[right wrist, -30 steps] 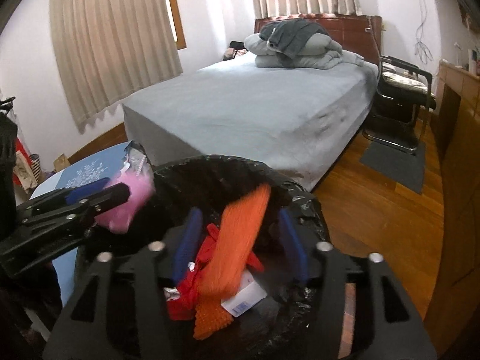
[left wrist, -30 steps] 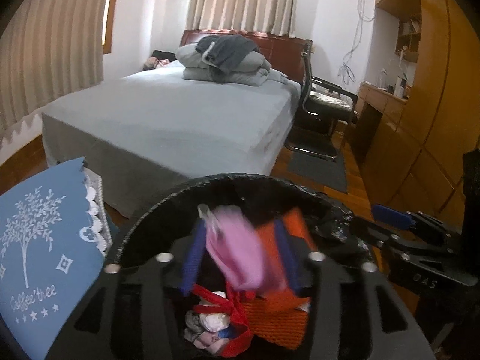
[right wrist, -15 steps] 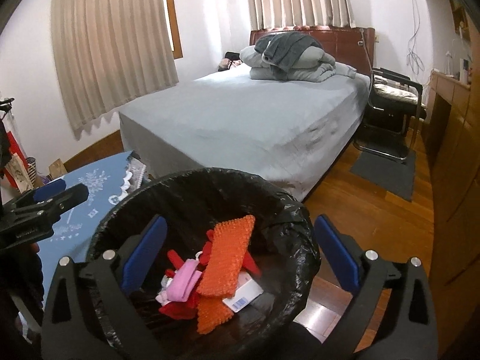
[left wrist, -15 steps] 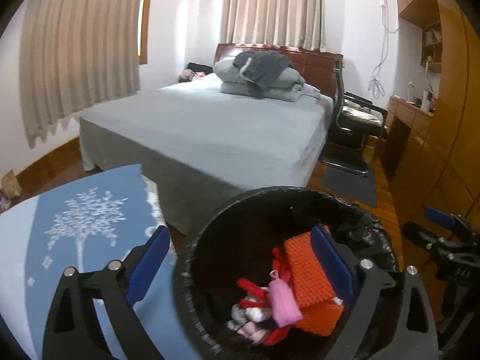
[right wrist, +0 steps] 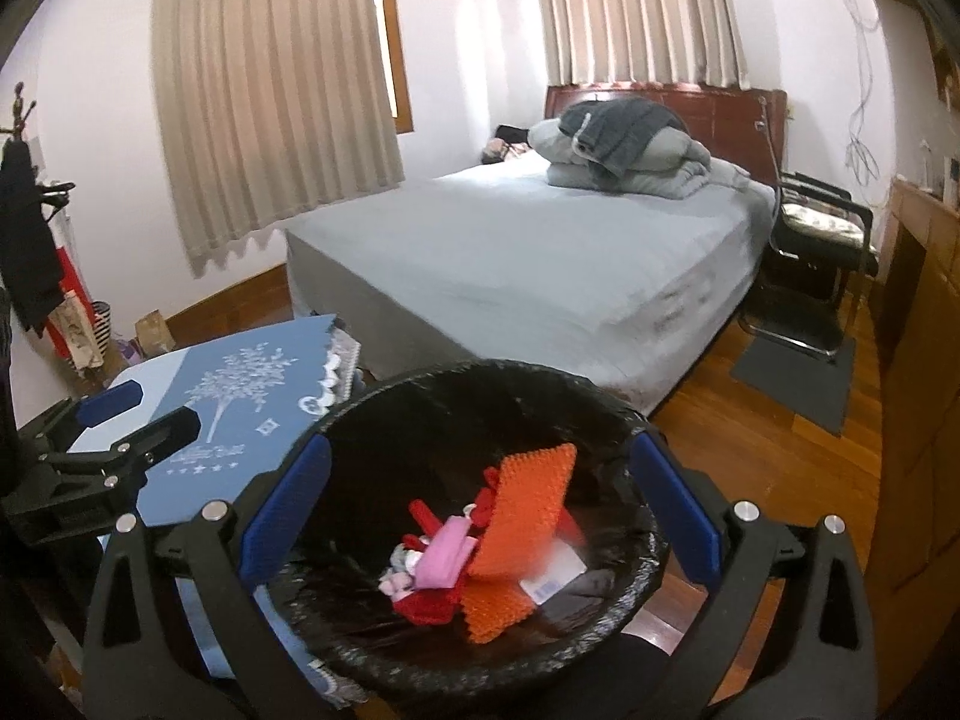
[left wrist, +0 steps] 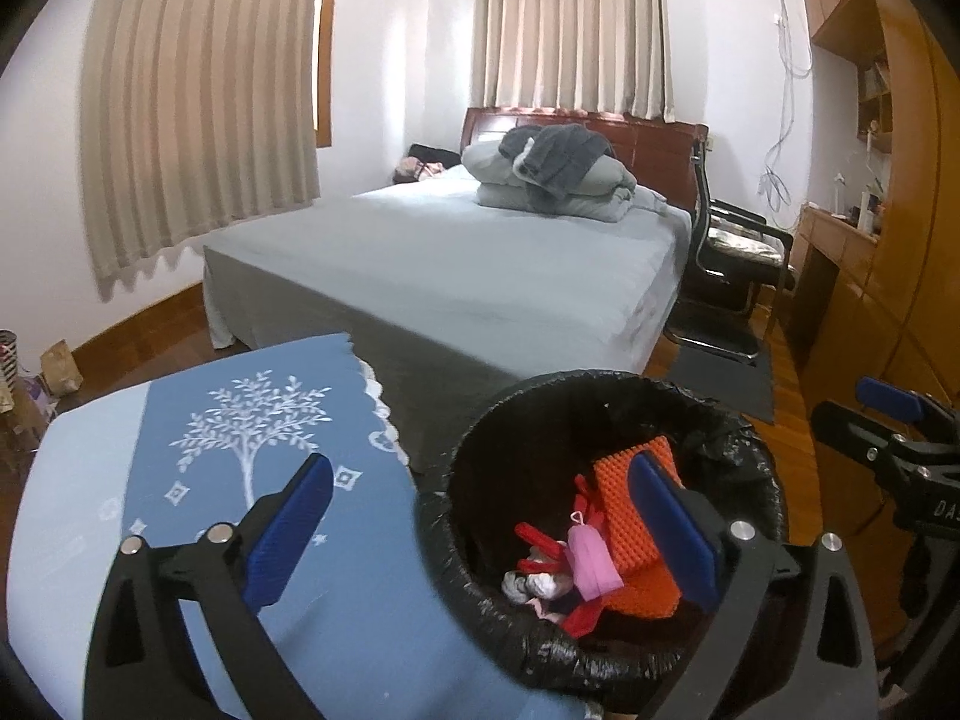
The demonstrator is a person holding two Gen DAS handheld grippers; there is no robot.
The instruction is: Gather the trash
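A trash bin lined with a black bag (left wrist: 540, 654) (right wrist: 618, 420) stands beside the table. Inside lie an orange textured mat (left wrist: 624, 516) (right wrist: 528, 510), a pink pouch (left wrist: 591, 558) (right wrist: 444, 558), red scraps (right wrist: 426, 606) and a white label (right wrist: 555, 576). My left gripper (left wrist: 486, 534) is open and empty, over the bin's left rim and the table edge. My right gripper (right wrist: 480, 516) is open and empty above the bin. Each gripper shows at the side of the other's view.
A round table with a blue tree-print cloth (left wrist: 198, 468) (right wrist: 240, 396) is left of the bin. A grey bed (left wrist: 468, 264) lies beyond, a black chair (left wrist: 726, 276) and wooden cabinets (left wrist: 888, 276) to the right. Bags stand by the left wall (right wrist: 84, 324).
Both grippers opened and let the pink pouch and the orange mat fall into the bin. Both then drew back and up; the left one shifted left over the table.
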